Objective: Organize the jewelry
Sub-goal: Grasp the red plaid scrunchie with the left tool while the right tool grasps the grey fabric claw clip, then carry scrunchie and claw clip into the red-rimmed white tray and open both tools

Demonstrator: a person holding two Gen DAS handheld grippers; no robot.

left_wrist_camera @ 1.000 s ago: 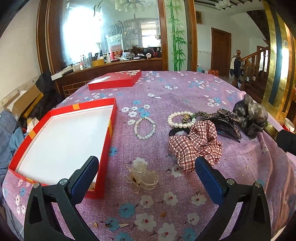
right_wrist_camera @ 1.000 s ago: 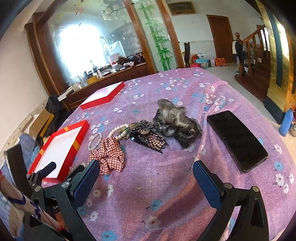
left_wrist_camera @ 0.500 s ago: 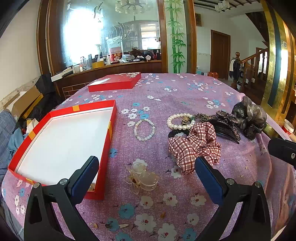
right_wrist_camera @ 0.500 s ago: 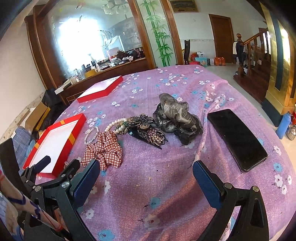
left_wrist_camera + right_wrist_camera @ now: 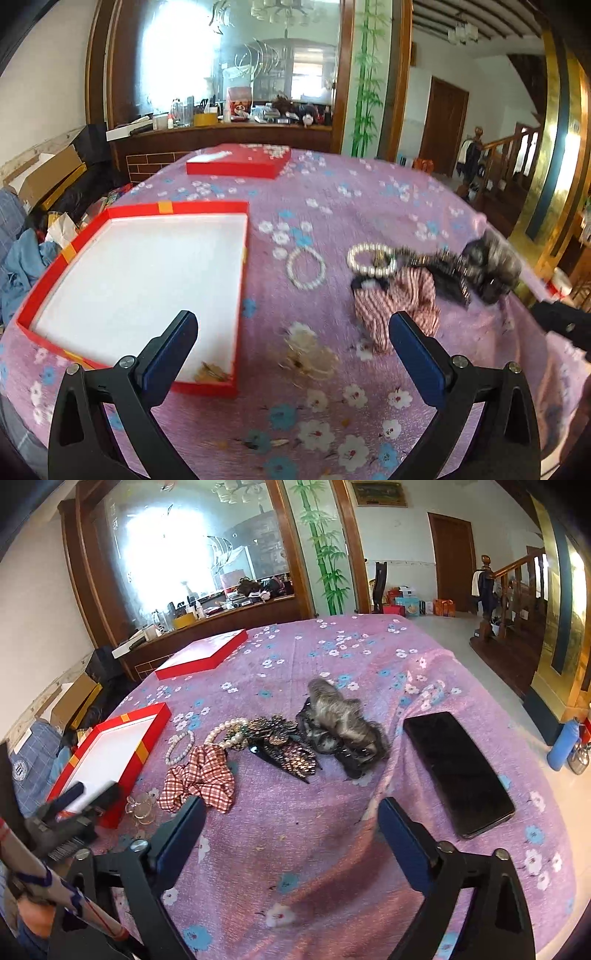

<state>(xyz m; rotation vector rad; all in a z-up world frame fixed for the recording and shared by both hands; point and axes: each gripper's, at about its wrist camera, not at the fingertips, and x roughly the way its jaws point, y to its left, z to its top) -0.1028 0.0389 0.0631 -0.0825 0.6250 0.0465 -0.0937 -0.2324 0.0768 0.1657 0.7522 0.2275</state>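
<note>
An open red box (image 5: 140, 273) with a white floor lies on the purple flowered cloth; a small gold item (image 5: 212, 371) sits in its near corner. My left gripper (image 5: 293, 354) is open above a clear hair clip (image 5: 310, 354). Beyond lie a bead bracelet (image 5: 306, 267), a pearl bracelet (image 5: 371, 258), a checked scrunchie (image 5: 399, 299), a dark beaded clip (image 5: 288, 753) and a grey hair bow (image 5: 340, 720). My right gripper (image 5: 291, 830) is open and empty, near the scrunchie (image 5: 201, 779). The left gripper (image 5: 74, 812) shows at the right wrist view's left edge.
The box's red lid (image 5: 240, 162) lies at the far side of the table. A black phone (image 5: 458, 768) lies on the cloth at the right. The cloth is rumpled near the phone. A wooden counter with clutter and a cardboard box stand behind the table.
My left gripper has moved left and tilted down toward the clear clip and the red box. My right gripper has moved forward and left toward the scrunchie. Both stay open.
</note>
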